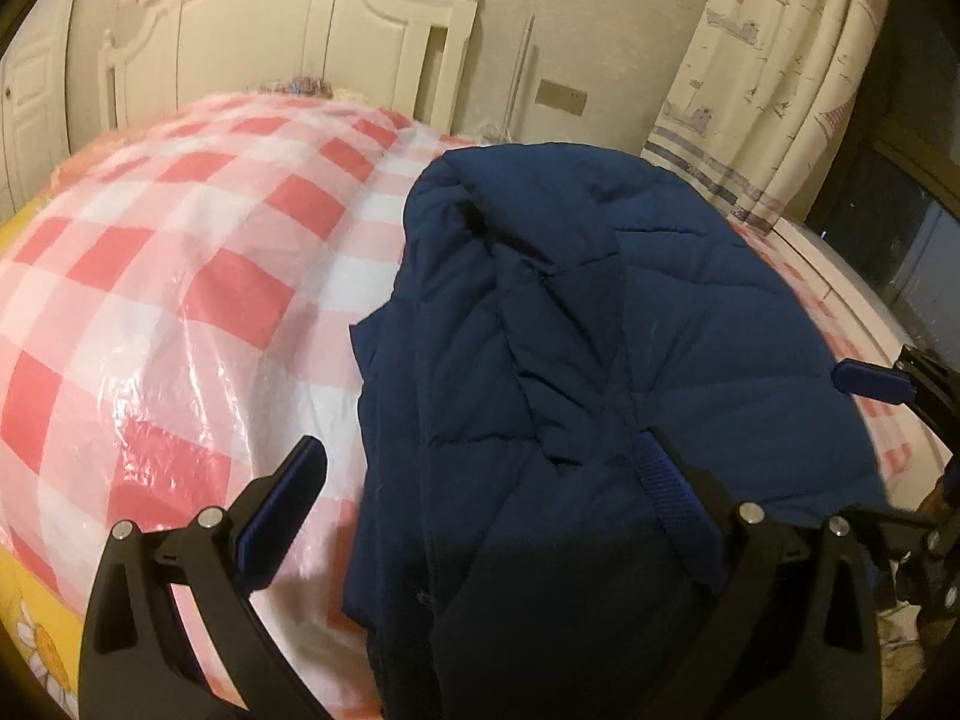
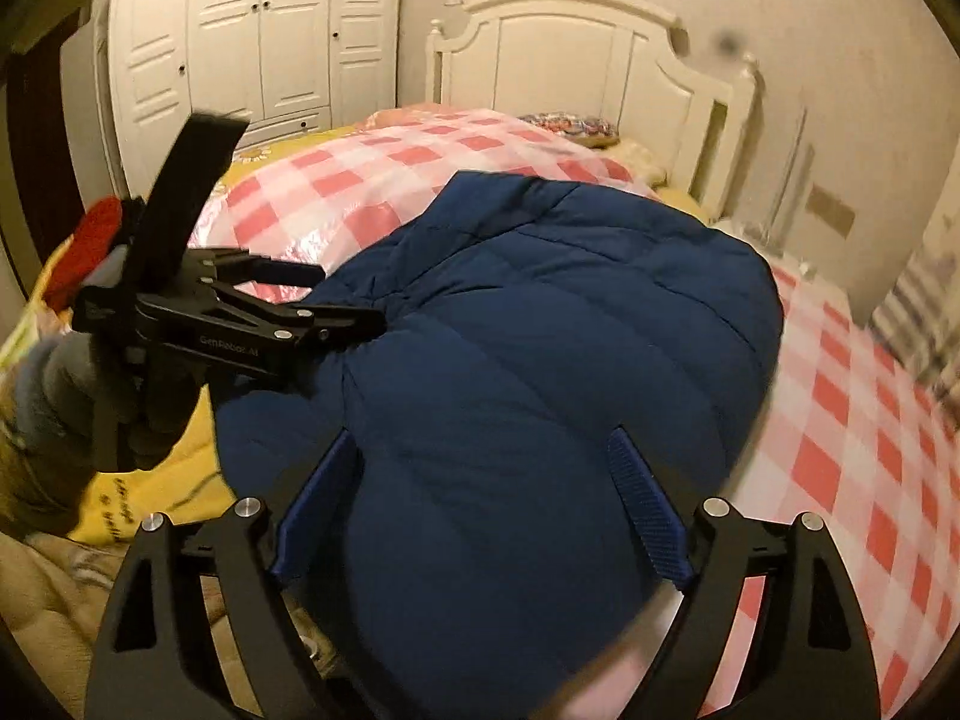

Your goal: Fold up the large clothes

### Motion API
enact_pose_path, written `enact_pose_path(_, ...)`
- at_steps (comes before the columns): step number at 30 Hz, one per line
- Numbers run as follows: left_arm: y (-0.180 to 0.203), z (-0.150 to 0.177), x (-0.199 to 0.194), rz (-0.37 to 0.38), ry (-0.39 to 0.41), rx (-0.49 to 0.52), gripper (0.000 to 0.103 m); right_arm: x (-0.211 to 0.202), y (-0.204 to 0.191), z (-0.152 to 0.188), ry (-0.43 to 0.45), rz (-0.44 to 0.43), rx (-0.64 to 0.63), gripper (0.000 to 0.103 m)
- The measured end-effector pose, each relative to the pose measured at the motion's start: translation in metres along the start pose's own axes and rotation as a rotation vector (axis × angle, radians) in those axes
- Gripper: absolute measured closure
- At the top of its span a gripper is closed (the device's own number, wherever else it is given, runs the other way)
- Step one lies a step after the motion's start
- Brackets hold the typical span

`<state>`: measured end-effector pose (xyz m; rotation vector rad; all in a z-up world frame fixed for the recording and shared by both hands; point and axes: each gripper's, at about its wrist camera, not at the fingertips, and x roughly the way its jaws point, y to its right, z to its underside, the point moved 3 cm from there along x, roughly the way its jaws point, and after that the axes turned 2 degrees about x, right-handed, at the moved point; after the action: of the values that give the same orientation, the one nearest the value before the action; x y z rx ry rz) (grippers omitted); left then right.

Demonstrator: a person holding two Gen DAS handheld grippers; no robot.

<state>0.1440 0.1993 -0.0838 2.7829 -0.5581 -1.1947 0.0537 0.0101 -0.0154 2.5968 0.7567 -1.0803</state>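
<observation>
Navy quilted jacket point(image 2: 540, 360) lies lengthwise on the checked bed cover point(image 2: 840, 450) directly ahead of my right gripper point(image 2: 486, 510), jaws wide and empty, while my left gripper point(image 1: 480, 498), also wide, sits at its left edge.

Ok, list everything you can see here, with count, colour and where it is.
Puffer jacket: one, navy, lying on the bed.
Plastic sheet: one, red and white check, covering the bed.
Blanket: one, yellow, near edge of the bed.
Headboard: one, cream, far end of the bed.
Wardrobe: one, white, far wall.
Curtain: one, pale, printed, right side.
Left tongs: open, right finger on the jacket.
Right tongs: open over the jacket.
</observation>
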Motion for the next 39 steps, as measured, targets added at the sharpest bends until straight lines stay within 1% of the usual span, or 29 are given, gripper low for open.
enact_pose_path(1, -0.002, -0.003, -0.001, 0.023, -0.018, -0.017, 0.002, -0.006, 0.004, -0.002, 0.008, -0.009, 0.015, 0.019)
enact_pose_path(2, -0.007, -0.006, -0.001, 0.06, -0.046, -0.04, 0.002, -0.014, 0.013, -0.003, 0.029, -0.022, 0.049, 0.012)
enact_pose_path(3, -0.01, -0.008, -0.001, 0.084, -0.065, -0.056, 0.002, -0.018, 0.022, -0.002, 0.041, -0.037, 0.088, 0.008)
enact_pose_path(4, -0.013, -0.01, 0.001, 0.111, -0.089, -0.077, 0.002, -0.02, 0.031, 0.002, 0.047, -0.059, 0.139, 0.008)
enact_pose_path(5, -0.017, -0.012, 0.004, 0.136, -0.114, -0.097, 0.002, -0.016, 0.047, 0.008, 0.03, -0.101, 0.222, 0.008)
enact_pose_path(6, -0.021, -0.014, 0.011, 0.177, -0.159, -0.117, 0.002, -0.01, 0.058, 0.014, 0.003, -0.13, 0.294, 0.007)
enact_pose_path(7, -0.022, -0.015, 0.017, 0.206, -0.191, -0.125, 0.002, 0.0, 0.071, 0.024, -0.039, -0.16, 0.388, 0.006)
enact_pose_path(8, -0.024, -0.014, 0.022, 0.228, -0.213, -0.131, 0.002, 0.007, 0.078, 0.03, -0.062, -0.193, 0.44, 0.006)
enact_pose_path(10, -0.028, -0.012, 0.032, 0.292, -0.253, -0.163, 0.002, 0.019, 0.087, 0.039, -0.073, -0.298, 0.536, 0.004)
enact_pose_path(11, -0.032, -0.009, 0.037, 0.338, -0.267, -0.194, 0.002, 0.024, 0.09, 0.043, -0.074, -0.32, 0.57, 0.004)
enact_pose_path(12, -0.035, -0.007, 0.039, 0.366, -0.26, -0.213, 0.002, 0.028, 0.091, 0.044, -0.077, -0.335, 0.581, 0.004)
enact_pose_path(14, -0.035, -0.003, 0.036, 0.391, -0.218, -0.2, 0.002, 0.034, 0.092, 0.046, -0.082, -0.377, 0.607, 0.004)
enact_pose_path(17, -0.032, 0.0, 0.034, 0.369, -0.187, -0.195, 0.002, 0.043, 0.093, 0.051, -0.09, -0.43, 0.646, 0.004)
enact_pose_path(20, -0.026, 0.0, 0.035, 0.381, -0.181, -0.172, 0.002, 0.053, 0.094, 0.055, -0.099, -0.499, 0.697, 0.004)
enact_pose_path(23, -0.023, -0.002, 0.037, 0.41, -0.195, -0.164, 0.003, 0.053, 0.088, 0.052, -0.068, -0.495, 0.677, 0.004)
enact_pose_path(24, -0.022, -0.002, 0.035, 0.429, -0.19, -0.168, 0.009, 0.052, 0.089, 0.047, -0.051, -0.488, 0.661, 0.006)
enact_pose_path(25, -0.021, -0.001, 0.033, 0.429, -0.171, -0.168, 0.011, 0.049, 0.086, 0.046, -0.024, -0.469, 0.636, 0.009)
enact_pose_path(26, -0.019, -0.001, 0.03, 0.421, -0.153, -0.16, 0.018, 0.045, 0.084, 0.047, -0.003, -0.455, 0.619, 0.015)
enact_pose_path(27, -0.015, 0.0, 0.024, 0.402, -0.121, -0.141, 0.024, 0.04, 0.082, 0.045, 0.028, -0.431, 0.59, 0.02)
enact_pose_path(28, -0.011, -0.001, 0.021, 0.39, -0.104, -0.135, 0.026, 0.037, 0.08, 0.044, 0.046, -0.41, 0.568, 0.021)
enact_pose_path(30, -0.002, -0.009, 0.019, 0.377, -0.076, -0.133, 0.038, 0.029, 0.081, 0.04, 0.091, -0.362, 0.528, 0.027)
enact_pose_path(32, 0.012, -0.024, 0.021, 0.384, -0.05, -0.127, 0.045, 0.018, 0.089, 0.032, 0.151, -0.296, 0.481, 0.029)
enact_pose_path(34, 0.028, -0.043, 0.03, 0.386, -0.027, -0.111, 0.047, 0.007, 0.103, 0.022, 0.196, -0.252, 0.455, 0.03)
enact_pose_path(35, 0.041, -0.061, 0.038, 0.398, -0.014, -0.107, 0.047, 0.002, 0.116, 0.016, 0.223, -0.225, 0.453, 0.03)
enact_pose_path(36, 0.049, -0.071, 0.042, 0.406, -0.006, -0.105, 0.047, -0.005, 0.132, 0.011, 0.254, -0.194, 0.45, 0.03)
enact_pose_path(37, 0.062, -0.088, 0.051, 0.413, 0.006, -0.095, 0.047, -0.01, 0.146, 0.009, 0.276, -0.175, 0.451, 0.03)
enact_pose_path(38, 0.076, -0.105, 0.062, 0.411, 0.017, -0.078, 0.047, -0.016, 0.171, 0.005, 0.301, -0.151, 0.461, 0.03)
enact_pose_path(39, 0.089, -0.117, 0.072, 0.408, 0.023, -0.065, 0.047, -0.017, 0.188, 0.001, 0.312, -0.13, 0.47, 0.031)
